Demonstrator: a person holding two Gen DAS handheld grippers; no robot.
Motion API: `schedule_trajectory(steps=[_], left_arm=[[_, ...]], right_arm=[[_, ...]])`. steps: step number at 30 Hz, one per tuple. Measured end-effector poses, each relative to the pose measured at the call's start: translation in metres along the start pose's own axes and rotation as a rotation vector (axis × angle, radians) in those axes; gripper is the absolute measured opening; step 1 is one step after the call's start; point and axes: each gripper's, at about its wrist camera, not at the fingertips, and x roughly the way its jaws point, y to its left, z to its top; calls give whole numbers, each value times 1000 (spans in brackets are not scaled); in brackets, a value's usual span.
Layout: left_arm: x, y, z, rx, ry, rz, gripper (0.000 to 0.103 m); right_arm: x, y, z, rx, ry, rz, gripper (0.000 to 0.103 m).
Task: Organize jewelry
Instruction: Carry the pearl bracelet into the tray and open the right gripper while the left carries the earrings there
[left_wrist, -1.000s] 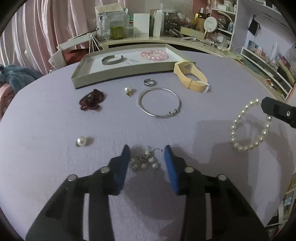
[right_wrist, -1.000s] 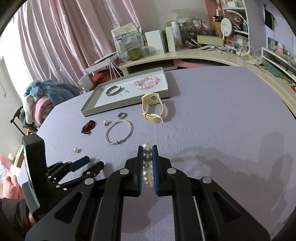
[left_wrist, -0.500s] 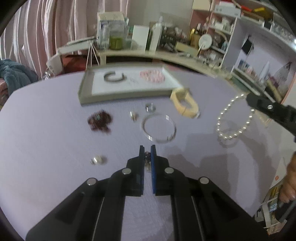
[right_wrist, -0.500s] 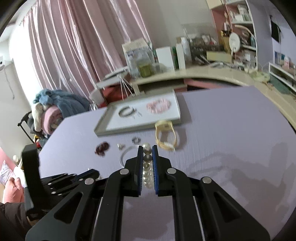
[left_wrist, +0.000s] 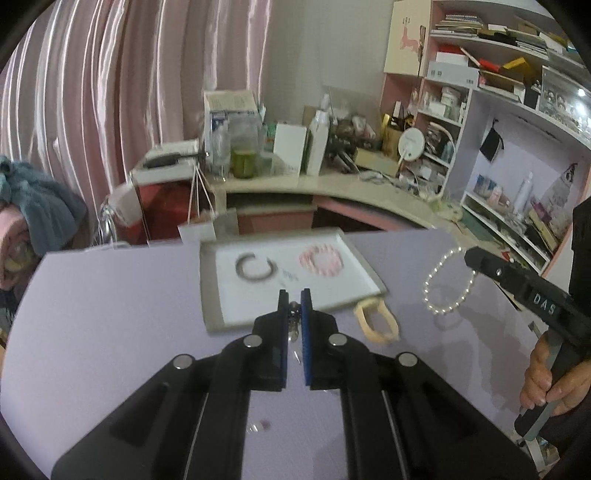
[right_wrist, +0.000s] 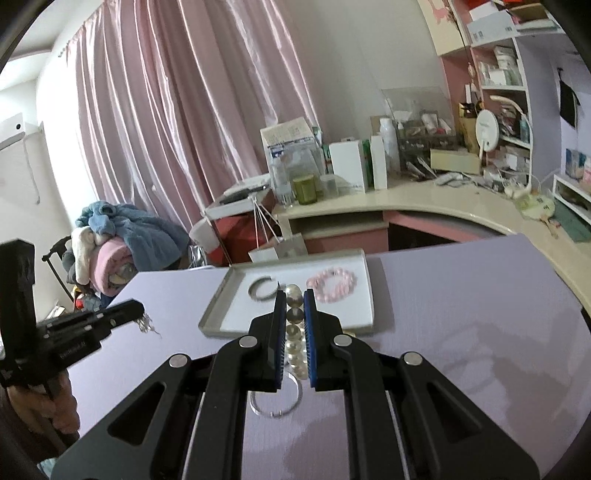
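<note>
My left gripper (left_wrist: 294, 297) is shut on a small pearl-and-chain piece (left_wrist: 293, 325), held above the purple table in front of the white tray (left_wrist: 212, 291). The piece dangles from it in the right wrist view (right_wrist: 147, 325). My right gripper (right_wrist: 294, 295) is shut on a white pearl bracelet (right_wrist: 294, 314), which hangs as a loop in the left wrist view (left_wrist: 448, 282). The tray (right_wrist: 218, 299) holds a silver cuff (left_wrist: 255, 266) and a pink bead bracelet (left_wrist: 321, 259).
A cream watch-like band (left_wrist: 376, 325) lies on the table just before the tray. A silver bangle (right_wrist: 275, 404) lies under my right gripper. A cluttered curved desk (right_wrist: 406, 206) and shelves stand behind the table; a pile of clothes (right_wrist: 114, 240) sits far left.
My left gripper closed on the pearl-and-chain piece and lifted it. Both grippers rose and moved toward the tray, the right one carrying the pearl bracelet.
</note>
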Motion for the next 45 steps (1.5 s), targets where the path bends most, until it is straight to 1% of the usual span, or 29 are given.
schedule_trajectory(steps=[5,8,13,16,20,22,27,33,36,37,39,40,41,45], left_arm=[[13,6,35,-6,-15,-1,6],[24,8,50,1,-16,-1,6],[45,14,69,5,-22,-6,6],[60,19,76,-1,-18,-7,6],[85,29,76,-14,7,-6,6],[96,34,75,-21,22,-6,6],[123,47,71,-31,56,-2,6],[145,60,70,-41,79,2,6],[152,64,69,-42,88,6,6],[154,64,69,-43,91,5,6],[156,65,67,-44,96,5,6],[157,65,67,-43,97,5,6],[158,66,67,-43,98,4,6],[159,66,66,-45,101,4,6]], right_arm=[[15,-1,15,-8,-3,5,10],[26,-2,26,-17,-3,3,10],[47,-3,41,-30,0,1,10],[66,-3,46,-44,22,-7,10],[97,-3,40,-51,78,-11,10],[118,-4,34,-43,125,-3,10],[156,-4,21,-10,211,25,10],[180,-11,9,35,275,50,10],[188,-16,4,34,308,37,10],[188,-18,0,33,315,14,11],[185,-26,-3,38,319,-4,20],[183,-29,-3,40,315,-11,35],[179,-31,-3,43,305,-18,46],[168,-41,-1,54,279,-43,46]])
